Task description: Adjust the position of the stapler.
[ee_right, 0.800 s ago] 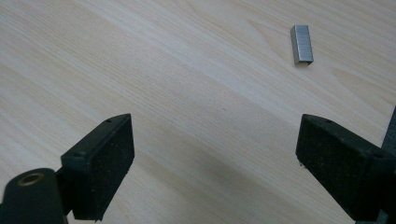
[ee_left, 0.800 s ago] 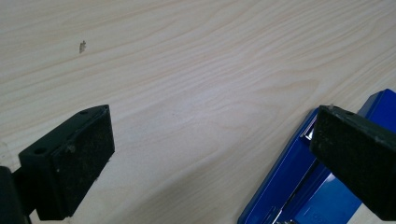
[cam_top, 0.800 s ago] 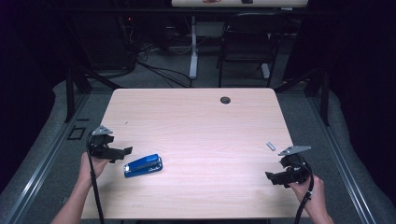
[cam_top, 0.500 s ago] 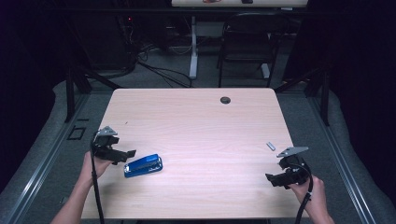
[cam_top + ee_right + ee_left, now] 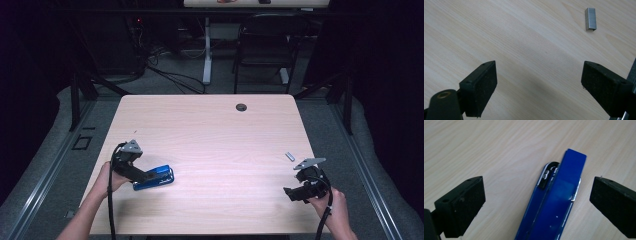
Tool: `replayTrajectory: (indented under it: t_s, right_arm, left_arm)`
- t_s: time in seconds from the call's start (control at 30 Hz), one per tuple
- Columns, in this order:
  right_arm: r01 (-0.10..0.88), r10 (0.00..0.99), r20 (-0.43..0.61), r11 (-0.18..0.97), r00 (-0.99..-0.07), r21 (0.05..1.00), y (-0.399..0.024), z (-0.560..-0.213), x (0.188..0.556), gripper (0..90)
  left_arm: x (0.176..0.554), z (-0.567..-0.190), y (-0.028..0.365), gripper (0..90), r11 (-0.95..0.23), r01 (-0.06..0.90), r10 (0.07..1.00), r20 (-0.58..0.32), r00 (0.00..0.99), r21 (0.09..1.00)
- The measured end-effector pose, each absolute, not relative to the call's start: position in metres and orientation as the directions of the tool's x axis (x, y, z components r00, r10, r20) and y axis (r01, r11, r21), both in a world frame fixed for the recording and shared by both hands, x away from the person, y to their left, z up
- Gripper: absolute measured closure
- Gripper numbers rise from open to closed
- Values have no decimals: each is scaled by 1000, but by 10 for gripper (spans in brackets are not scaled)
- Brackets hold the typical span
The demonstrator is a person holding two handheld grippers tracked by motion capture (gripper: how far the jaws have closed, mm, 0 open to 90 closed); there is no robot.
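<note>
A pale wood-grain table (image 5: 210, 135) stands in a dim room, a round dark cable port (image 5: 241, 107) near its 12 o'clock edge. Beyond it, grey carpet carries loose cables (image 5: 165, 75), a white table leg (image 5: 206, 50) and a dark chair (image 5: 262, 50). A blue stapler (image 5: 156, 177) lies flat at about 8 o'clock on the table. The left hand-held gripper (image 5: 150, 176) reaches over it, jaws spread wide on either side of the stapler's body, its pads (image 5: 466, 206) clear of it and gripping nothing. At about 4 o'clock, the right hand-held gripper (image 5: 290, 194) hovers over bare wood, jaws likewise wide apart and empty. A small silver strip of staples (image 5: 289, 156) lies near it, toward the table's 3 o'clock edge.
</note>
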State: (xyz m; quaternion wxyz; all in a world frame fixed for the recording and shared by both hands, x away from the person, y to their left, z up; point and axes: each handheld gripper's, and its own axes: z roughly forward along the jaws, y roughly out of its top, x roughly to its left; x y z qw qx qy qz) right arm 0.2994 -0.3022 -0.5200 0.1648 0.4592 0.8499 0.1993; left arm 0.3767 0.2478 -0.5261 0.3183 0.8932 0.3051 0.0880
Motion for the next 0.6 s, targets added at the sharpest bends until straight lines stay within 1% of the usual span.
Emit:
replayTrajectory:
  t_s: [0.13, 0.27, 0.3, 0.37, 0.4, 0.43, 0.47, 0.5, 0.57, 0.6]
  right_arm:
    - [719, 847, -97, 499, -523, 484, -302, -522, 300, 130]
    - [713, 844, -109, 506, -525, 485, -301, -522, 300, 131]
    - [713, 843, -107, 507, -527, 485, -301, -522, 300, 131]
    - [713, 842, -112, 510, -527, 482, -301, -522, 300, 132]
    - [712, 842, -111, 510, -528, 483, -301, -522, 300, 133]
    - [712, 841, -112, 513, -530, 480, -301, -522, 300, 133]
    - [712, 841, -113, 513, -530, 479, -301, -522, 300, 134]
    - [712, 841, -113, 513, -530, 479, -301, -522, 299, 135]
    - [713, 841, -115, 514, -529, 477, -301, -522, 300, 136]
    - [714, 840, -118, 516, -530, 474, -301, -522, 300, 137]
  left_arm:
    - [376, -529, 238, 0, -641, 479, 583, -25, 812, 599]
    - [377, -532, 234, 1, -644, 478, 568, -46, 822, 597]
    - [376, -533, 233, 31, -650, 477, 560, -52, 827, 591]
    - [375, -536, 231, 204, -667, 466, 545, -45, 837, 582]
    - [374, -537, 231, 238, -672, 468, 548, -39, 836, 574]
    - [374, -538, 230, 293, -678, 465, 547, -33, 837, 570]
    - [374, -538, 230, 331, -678, 461, 542, -34, 840, 573]
    - [373, -538, 230, 333, -677, 460, 542, -34, 840, 575]
    - [374, -539, 230, 391, -674, 460, 544, -32, 838, 578]
    - [374, -539, 230, 394, -674, 462, 545, -34, 838, 577]
